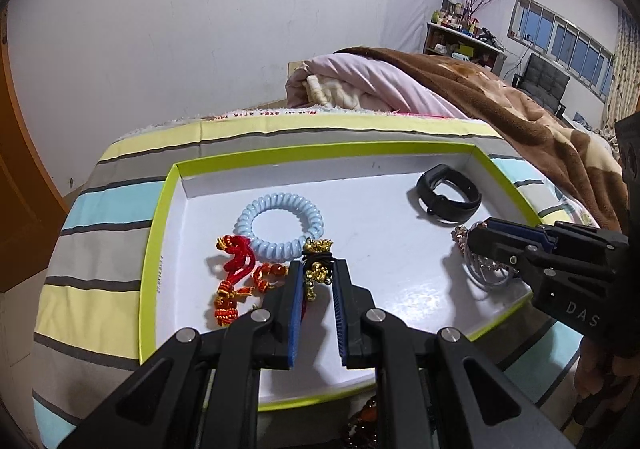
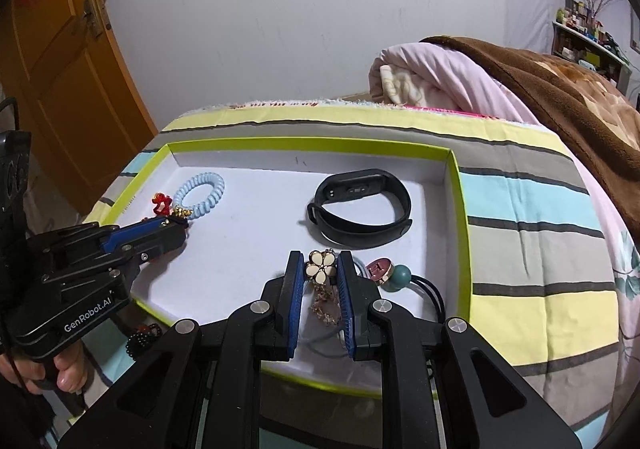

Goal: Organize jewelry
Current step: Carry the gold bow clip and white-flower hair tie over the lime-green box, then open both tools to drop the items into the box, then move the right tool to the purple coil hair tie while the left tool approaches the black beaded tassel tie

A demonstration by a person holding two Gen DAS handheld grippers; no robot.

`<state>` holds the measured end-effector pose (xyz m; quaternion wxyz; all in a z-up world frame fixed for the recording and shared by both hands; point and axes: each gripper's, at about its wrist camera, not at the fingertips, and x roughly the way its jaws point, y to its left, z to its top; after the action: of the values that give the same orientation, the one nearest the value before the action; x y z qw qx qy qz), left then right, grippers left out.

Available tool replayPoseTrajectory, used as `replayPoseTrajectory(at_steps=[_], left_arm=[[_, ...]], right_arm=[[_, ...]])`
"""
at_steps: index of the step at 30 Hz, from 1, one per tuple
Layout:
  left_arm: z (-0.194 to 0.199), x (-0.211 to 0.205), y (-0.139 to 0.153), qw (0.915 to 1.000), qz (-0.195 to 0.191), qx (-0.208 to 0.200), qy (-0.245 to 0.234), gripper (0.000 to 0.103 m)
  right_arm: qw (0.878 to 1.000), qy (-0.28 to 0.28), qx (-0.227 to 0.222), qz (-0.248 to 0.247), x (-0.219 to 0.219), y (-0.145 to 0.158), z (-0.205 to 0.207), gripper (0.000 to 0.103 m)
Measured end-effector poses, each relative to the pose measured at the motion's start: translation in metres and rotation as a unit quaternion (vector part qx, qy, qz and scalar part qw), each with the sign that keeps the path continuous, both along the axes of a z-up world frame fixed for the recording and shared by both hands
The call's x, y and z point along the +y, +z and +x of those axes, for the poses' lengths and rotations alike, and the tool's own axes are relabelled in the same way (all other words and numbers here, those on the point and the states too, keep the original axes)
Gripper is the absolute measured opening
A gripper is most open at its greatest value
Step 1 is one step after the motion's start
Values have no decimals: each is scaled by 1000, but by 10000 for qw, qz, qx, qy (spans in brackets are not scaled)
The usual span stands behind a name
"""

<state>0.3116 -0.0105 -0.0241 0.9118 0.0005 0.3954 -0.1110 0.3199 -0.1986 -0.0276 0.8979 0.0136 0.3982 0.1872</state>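
A: Start big. What's the landmark?

B: The green-rimmed box lid (image 1: 160, 209) lying on the striped bedcover (image 1: 100, 209). Everything else is placed from it.

A: What's inside?

B: Near its far right corner, a black fitness band (image 2: 362, 209). Towards the far left, a pale blue spiral hair tie (image 1: 278, 227), with a red knotted cord charm (image 1: 236, 273) just beside it on the near side.

A: And the grippers?

B: Both reach in over the lid's near rim. The left gripper (image 1: 316, 281) is clenched on a gold-and-black beaded piece (image 1: 316, 265), which sticks out past its tips and touches the blue tie. The right gripper (image 2: 320, 273) is grasping a cream flower ornament (image 2: 320, 267) with a brownish chain trailing back between the jaws.

A: Anything beside that?

B: A maroon button and teal bead on a black elastic (image 2: 394, 275), just right of the right gripper, inside the lid.

A: The relation that matters?

B: Each held piece lies along its gripper's own pointing line, over the lid floor. I'd judge both only need releasing; the left one crowds the blue tie.
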Motion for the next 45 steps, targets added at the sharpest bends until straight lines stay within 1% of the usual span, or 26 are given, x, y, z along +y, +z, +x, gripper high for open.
replayPoseTrajectory(at_steps=[2,3,4,6,12,17,26,34,36,40,45], left_arm=[[1,-1,0,10000,17,18,2,16],[1,0,0,10000,35,22,9,19],[2,0,-1,10000,44,22,13,25],[0,1,0,10000,35,-3,36,32],[-10,5,8,9999,-40,-80,82,32],[-25,6,19,9998,-45,-190,91,32],[-79,12,42,9989,-119,-456,82,32],[-129,11,46,9984,-84,-564,-33,32],[-140,12,46,9983,-92,-581,-33,32],[-161,12,46,9976,23,-685,-20,32],[-182,20,44,9976,-71,-681,61,32]], right_arm=[[10000,-24,28,7,0,-2,1,18],[10000,-34,38,20,0,-4,1,19],[10000,-39,24,40,-1,-4,1,24],[9999,-47,67,75,-2,-4,1,28],[9998,-129,21,175,-7,2,-7,29],[9996,-129,-108,210,-10,13,-23,29],[9987,125,-421,272,-8,34,-85,29],[9973,299,-608,281,-4,44,-144,29],[9971,328,-622,304,-5,44,-156,29],[9970,397,-581,320,-6,42,-178,29],[9970,500,-497,311,-3,34,-201,29]])
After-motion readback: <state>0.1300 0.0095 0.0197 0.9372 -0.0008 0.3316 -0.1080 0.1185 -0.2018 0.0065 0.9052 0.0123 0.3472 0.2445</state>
